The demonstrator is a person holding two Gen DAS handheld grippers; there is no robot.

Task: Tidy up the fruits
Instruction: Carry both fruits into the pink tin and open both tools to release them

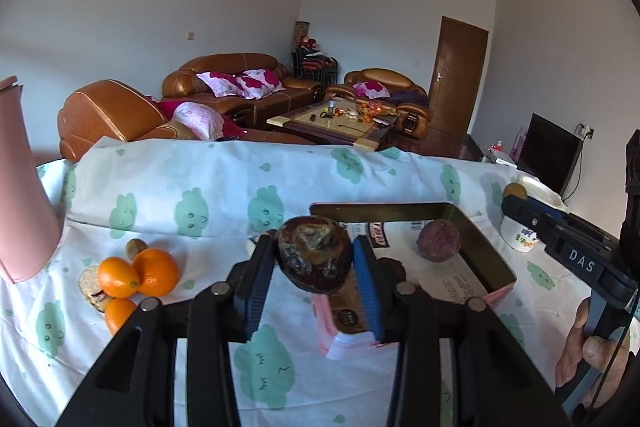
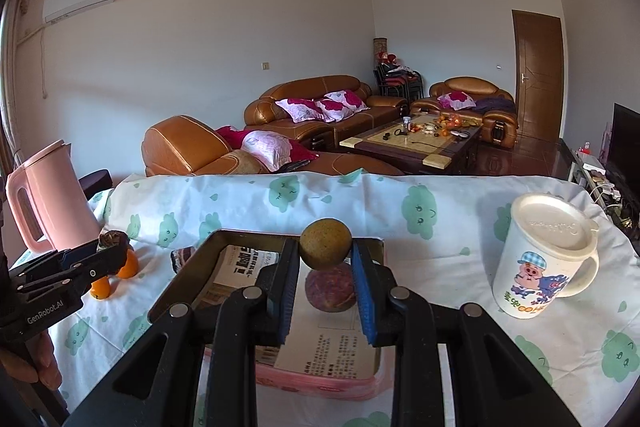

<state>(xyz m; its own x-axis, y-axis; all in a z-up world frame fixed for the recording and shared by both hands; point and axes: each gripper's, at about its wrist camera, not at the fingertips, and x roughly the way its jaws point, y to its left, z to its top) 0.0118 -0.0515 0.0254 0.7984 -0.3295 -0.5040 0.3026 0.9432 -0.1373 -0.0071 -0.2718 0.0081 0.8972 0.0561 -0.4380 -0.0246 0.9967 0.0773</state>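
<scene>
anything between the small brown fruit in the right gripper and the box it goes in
Nothing visible does. The small round tan-brown fruit sits in the right gripper above the open rectangular tin box; only a purple round fruit lies inside beneath it.

Oranges (image 1: 136, 277): bright orange; kettle (image 2: 52, 199): pale pink; tablecloth (image 1: 240, 179): white, green cloud faces; mug (image 2: 540, 259): white, cartoon pig print.

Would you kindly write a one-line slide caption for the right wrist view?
Right gripper holds a round brown fruit above the paper-lined box, where a purple fruit lies.
</scene>
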